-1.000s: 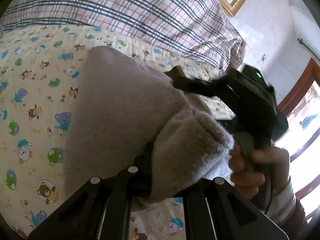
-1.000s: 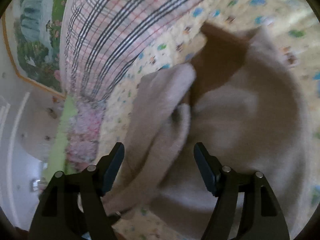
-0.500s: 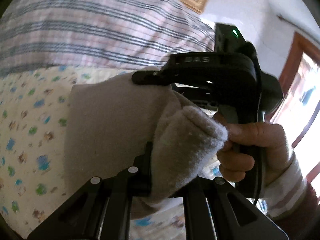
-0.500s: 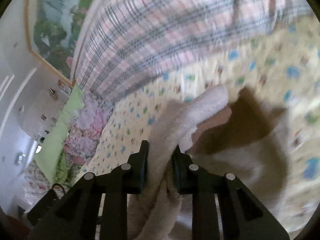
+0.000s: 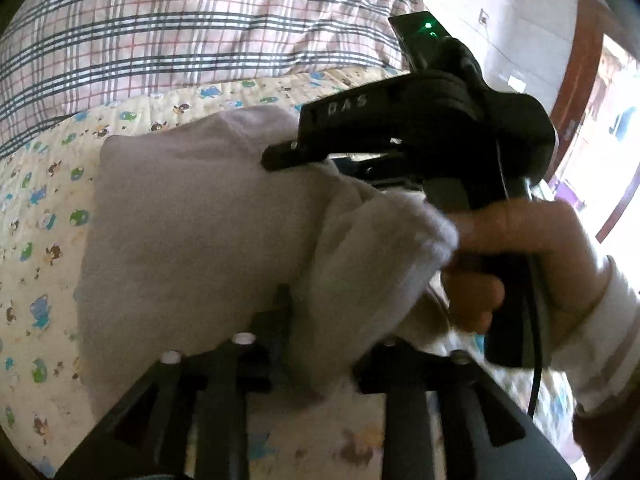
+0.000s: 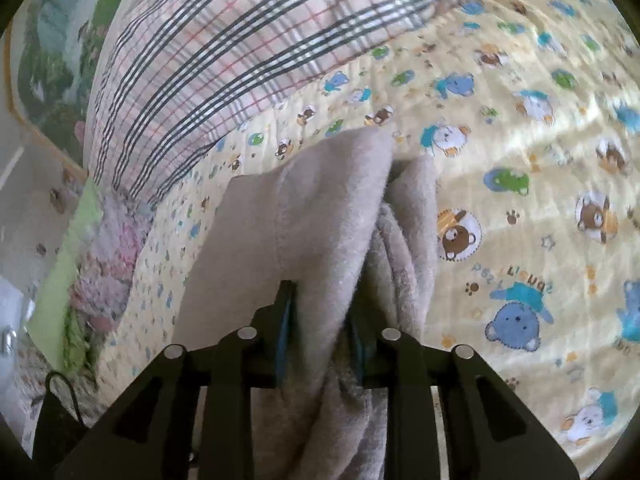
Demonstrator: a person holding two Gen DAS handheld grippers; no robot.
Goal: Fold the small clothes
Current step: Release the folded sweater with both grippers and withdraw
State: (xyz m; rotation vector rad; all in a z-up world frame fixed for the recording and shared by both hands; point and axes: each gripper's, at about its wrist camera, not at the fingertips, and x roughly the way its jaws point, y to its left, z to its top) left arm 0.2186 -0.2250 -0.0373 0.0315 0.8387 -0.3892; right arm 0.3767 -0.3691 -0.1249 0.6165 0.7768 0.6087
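A small beige fleece garment [image 5: 200, 220] lies on the yellow bear-print sheet [image 5: 40, 220], one thick folded edge raised toward me. That fold sits between the fingers of my left gripper [image 5: 326, 336]; its jaws are opening and the pads look slack on the cloth. In the right wrist view a lifted flap of the garment [image 6: 312, 208] runs between the blue pads of my right gripper [image 6: 320, 320]. Both pads touch the cloth while the jaws open slightly. The right gripper's black body [image 5: 420, 128], held by a hand [image 5: 520, 240], hovers over the garment's right side.
A plaid quilt [image 5: 180, 32] is piled along the far side of the sheet [image 6: 520, 160]. A floral and green pillow [image 6: 100, 260] lies left of it. A wooden door frame [image 5: 580, 80] stands at the right, and a framed painting [image 6: 48, 40] hangs behind.
The left jaws, shut on the fold before, now stand apart. The right jaws went from wide to narrow around a garment flap and lifted it. The right hand drew closer to the left gripper.
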